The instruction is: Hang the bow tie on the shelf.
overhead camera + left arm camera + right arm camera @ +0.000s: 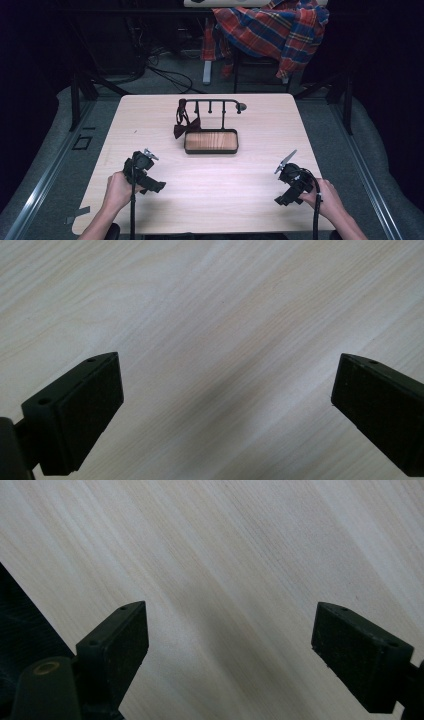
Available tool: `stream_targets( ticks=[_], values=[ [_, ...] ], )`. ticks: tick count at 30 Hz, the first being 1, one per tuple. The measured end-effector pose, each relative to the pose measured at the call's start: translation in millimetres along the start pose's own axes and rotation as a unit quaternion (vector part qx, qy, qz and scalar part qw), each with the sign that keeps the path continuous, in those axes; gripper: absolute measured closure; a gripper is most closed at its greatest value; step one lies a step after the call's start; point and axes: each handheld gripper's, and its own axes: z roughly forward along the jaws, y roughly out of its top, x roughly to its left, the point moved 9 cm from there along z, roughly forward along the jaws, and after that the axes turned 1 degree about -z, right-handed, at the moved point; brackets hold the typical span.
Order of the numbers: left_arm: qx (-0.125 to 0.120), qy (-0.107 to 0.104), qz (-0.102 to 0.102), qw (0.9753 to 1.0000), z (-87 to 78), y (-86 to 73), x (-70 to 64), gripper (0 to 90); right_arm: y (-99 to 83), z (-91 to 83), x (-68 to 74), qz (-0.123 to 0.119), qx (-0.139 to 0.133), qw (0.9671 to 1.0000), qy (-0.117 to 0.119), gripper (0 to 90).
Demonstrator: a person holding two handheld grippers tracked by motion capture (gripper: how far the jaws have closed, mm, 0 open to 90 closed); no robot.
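The wooden-bottomed tray (211, 141) sat mid-table with nothing in it, a dark red bow tie (186, 127) hanging off its rack (210, 104). Left gripper (227, 390) and right gripper (230, 630) hovered low, jaws spread wide.

A plaid shirt (270, 30) in red, blue and yellow is draped over a chair beyond the table's far edge. Dark cables (167, 75) trail across the grey floor (350, 145) to its left, near what may be stacked equipment in shadow.
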Motion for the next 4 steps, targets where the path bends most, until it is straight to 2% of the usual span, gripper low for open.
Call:
stream_targets(
  ticks=[4],
  values=[
    [-0.006, -0.002, -0.005, 1.0000, 0.2, 3.1, 0.7, 0.4, -0.6, -0.3, -0.2, -0.002, 0.000, 1.0000, 0.004, 14.8]
  ],
)
